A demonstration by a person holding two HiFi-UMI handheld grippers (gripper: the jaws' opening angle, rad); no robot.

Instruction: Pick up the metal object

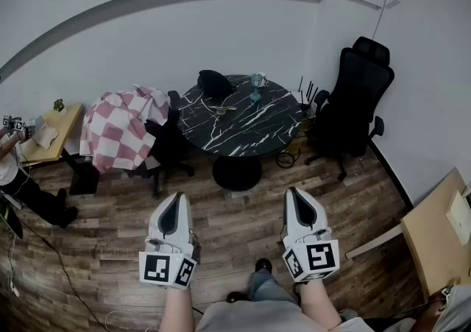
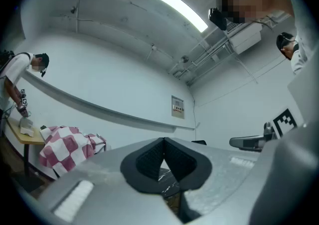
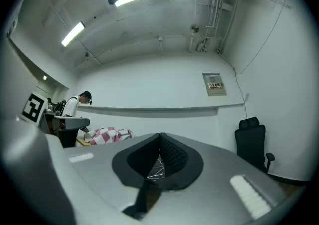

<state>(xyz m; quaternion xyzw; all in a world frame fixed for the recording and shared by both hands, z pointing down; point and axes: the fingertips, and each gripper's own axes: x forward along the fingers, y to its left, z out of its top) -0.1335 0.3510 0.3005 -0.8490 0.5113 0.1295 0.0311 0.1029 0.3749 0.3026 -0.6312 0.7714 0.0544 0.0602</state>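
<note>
**Metal piece sits far ahead, both tongs shut and empty**

Black, white-veined stone tops the round table (image 1: 257, 132), and the metal piece (image 1: 221, 109) lies on it a little left of centre. It is small from here, a thin pale thing, and its long axis seems to run crosswise to the person rather than toward them.

The left tongs (image 1: 176, 198) and right tongs (image 1: 293, 193) are held low over the wooden floor (image 1: 243, 220), well apart from the table. Each one's own view shows the ribbed pads (image 2: 149, 159) meeting at the tips with nothing between them, only the table showing through the gap.

The piece lies straight ahead and beyond both, roughly between their lines and a shade toward the left tongs, so I'd judge that one slightly better placed. Either must travel forward, open, and come down across the narrow width.
</note>
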